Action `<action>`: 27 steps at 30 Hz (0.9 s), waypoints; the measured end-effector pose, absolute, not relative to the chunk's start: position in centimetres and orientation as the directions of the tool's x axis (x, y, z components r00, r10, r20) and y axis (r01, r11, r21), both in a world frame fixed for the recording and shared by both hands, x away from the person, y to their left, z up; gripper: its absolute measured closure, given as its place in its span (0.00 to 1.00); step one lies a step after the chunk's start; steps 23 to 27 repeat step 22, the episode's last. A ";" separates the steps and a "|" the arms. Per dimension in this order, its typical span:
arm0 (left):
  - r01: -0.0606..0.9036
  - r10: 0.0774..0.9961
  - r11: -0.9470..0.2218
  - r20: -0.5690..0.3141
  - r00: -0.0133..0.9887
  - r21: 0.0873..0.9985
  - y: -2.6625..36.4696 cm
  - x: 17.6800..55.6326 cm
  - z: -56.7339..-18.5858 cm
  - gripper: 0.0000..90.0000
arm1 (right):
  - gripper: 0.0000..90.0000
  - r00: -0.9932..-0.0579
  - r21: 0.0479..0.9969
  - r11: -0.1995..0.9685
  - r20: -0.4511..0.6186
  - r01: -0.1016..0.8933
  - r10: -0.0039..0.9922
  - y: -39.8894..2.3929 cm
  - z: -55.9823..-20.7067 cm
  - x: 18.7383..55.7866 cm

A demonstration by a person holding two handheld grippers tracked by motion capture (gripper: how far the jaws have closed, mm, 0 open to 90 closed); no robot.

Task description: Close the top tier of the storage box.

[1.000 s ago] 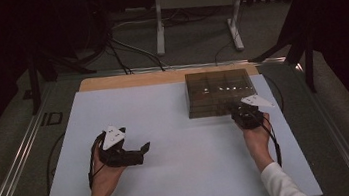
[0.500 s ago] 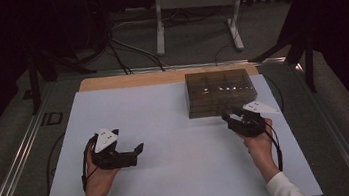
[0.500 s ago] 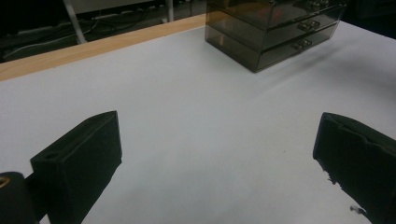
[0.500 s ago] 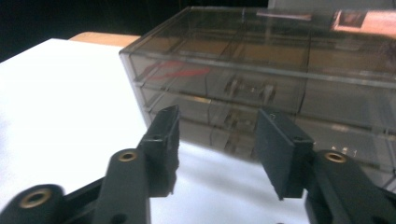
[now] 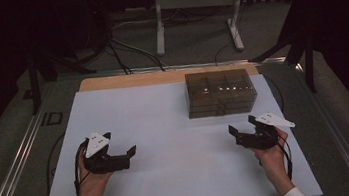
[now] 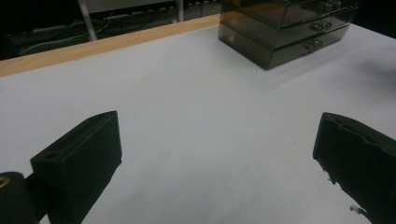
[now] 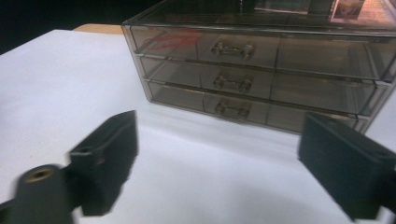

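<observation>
A smoked, see-through three-drawer box point(image 5: 219, 92) stands at the back right of the white tabletop point(image 5: 165, 124); all three drawers look closed in the right gripper view. Something red point(image 7: 168, 39) lies in its top drawer. My right gripper point(image 5: 235, 137) hovers just in front of the box, pointing left. Its jaws have just been opening and stand wide, with nothing between them. In the right gripper view the right gripper point(image 7: 217, 135) faces the drawer box point(image 7: 261, 70). My left gripper point(image 5: 130, 155) is open and empty at the front left. In the left gripper view the left gripper point(image 6: 217, 140) has the box point(image 6: 289, 32) far off.
A wooden strip point(image 5: 160, 77) runs along the table's back edge. Behind the table stand a metal frame point(image 5: 191, 5) and cables point(image 5: 121, 49) on the floor. A metal rail point(image 5: 15, 168) borders the table's left side.
The right gripper drew back from the drawer box toward the near edge, and its jaws opened. The left gripper drifted a little to the left.
</observation>
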State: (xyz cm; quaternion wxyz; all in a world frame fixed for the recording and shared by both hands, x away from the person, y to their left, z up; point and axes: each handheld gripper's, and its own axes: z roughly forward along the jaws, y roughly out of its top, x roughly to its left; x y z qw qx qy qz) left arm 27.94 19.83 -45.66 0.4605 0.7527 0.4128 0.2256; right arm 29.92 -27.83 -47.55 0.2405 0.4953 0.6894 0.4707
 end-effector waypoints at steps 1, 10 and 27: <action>0.413 0.832 -0.231 -0.042 0.554 0.881 19.9 27.9 -45.7 0.03 | 0.07 -0.398 0.890 0.063 0.138 0.452 0.907 -28.0 -47.5 29.7; 0.404 0.840 -0.215 -0.043 0.542 0.889 20.4 27.8 -45.6 0.03 | 0.03 -0.430 0.923 0.073 0.105 0.378 0.897 -28.9 -47.7 27.4; 0.390 0.839 -0.204 -0.045 0.542 0.898 20.5 27.8 -45.8 0.03 | 0.03 -0.412 0.936 0.053 0.102 0.349 0.905 -30.1 -48.4 25.8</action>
